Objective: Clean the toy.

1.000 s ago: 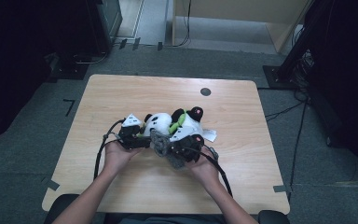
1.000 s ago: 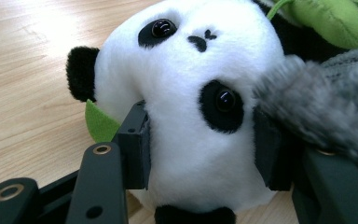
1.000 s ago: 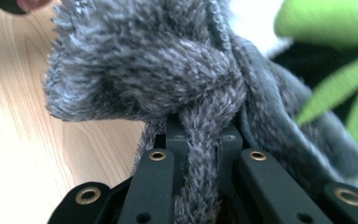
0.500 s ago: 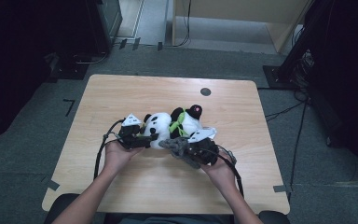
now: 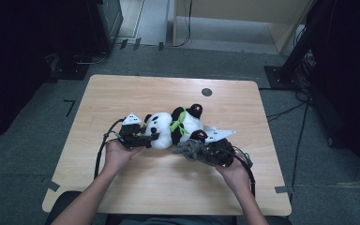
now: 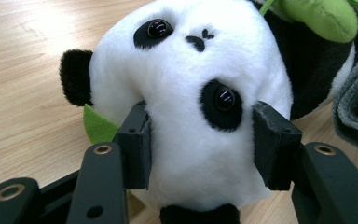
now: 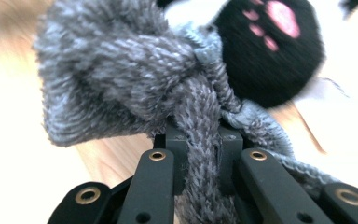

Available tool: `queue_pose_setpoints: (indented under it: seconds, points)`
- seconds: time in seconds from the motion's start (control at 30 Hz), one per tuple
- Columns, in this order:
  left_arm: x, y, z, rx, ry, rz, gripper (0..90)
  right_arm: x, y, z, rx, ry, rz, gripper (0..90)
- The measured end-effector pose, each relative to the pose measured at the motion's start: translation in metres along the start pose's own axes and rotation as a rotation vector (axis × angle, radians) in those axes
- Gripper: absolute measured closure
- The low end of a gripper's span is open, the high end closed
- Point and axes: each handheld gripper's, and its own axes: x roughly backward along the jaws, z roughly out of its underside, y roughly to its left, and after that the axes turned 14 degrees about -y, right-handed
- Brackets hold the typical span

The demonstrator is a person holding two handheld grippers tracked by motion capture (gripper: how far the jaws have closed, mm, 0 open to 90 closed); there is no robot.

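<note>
L gripper (image 5: pixel 155 136) is pointing right, jaws half open and pressing on sth soft; R gripper (image 5: pixel 183 149) is pointing left toward it, jaws pinched tight, forearms angling in.

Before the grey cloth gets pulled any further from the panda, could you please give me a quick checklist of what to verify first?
1. Left gripper clamped on the plush panda's head: ok, both pads press into the white fur.
2. Right gripper shut on the grey knitted cloth: ok, a twisted strand sits pinched between the pads.
3. Cloth free of the panda: cannot tell; it lies bunched against the black paw with pink pads.
4. Panda resting on the wooden table: ok, lying on its side.
5. Green scarf clear of both grippers: ok in the high view.
</note>
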Motion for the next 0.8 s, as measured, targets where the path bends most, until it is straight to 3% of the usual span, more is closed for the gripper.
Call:
queue_pose_setpoints:
  seconds: [0.27,0.43,0.63,0.8]
  points:
    - [0.000,0.000,-0.001,-0.001,0.002,-0.001,47.0,0.010,-0.018,0.007,-0.033,-0.004,0.030,81.3]
    - [-0.001,0.002,-0.001,0.028,-0.005,-0.005,46.8,0.019,-0.034,0.010,-0.093,-0.035,0.037,81.4]
    - [-0.001,0.002,-0.001,0.016,-0.004,-0.007,46.7,0.035,-0.058,0.010,-0.146,-0.089,0.115,81.4]
    - [-0.001,0.002,0.000,0.013,-0.014,-0.007,46.5,0.036,-0.076,0.009,-0.175,-0.134,0.150,81.4]
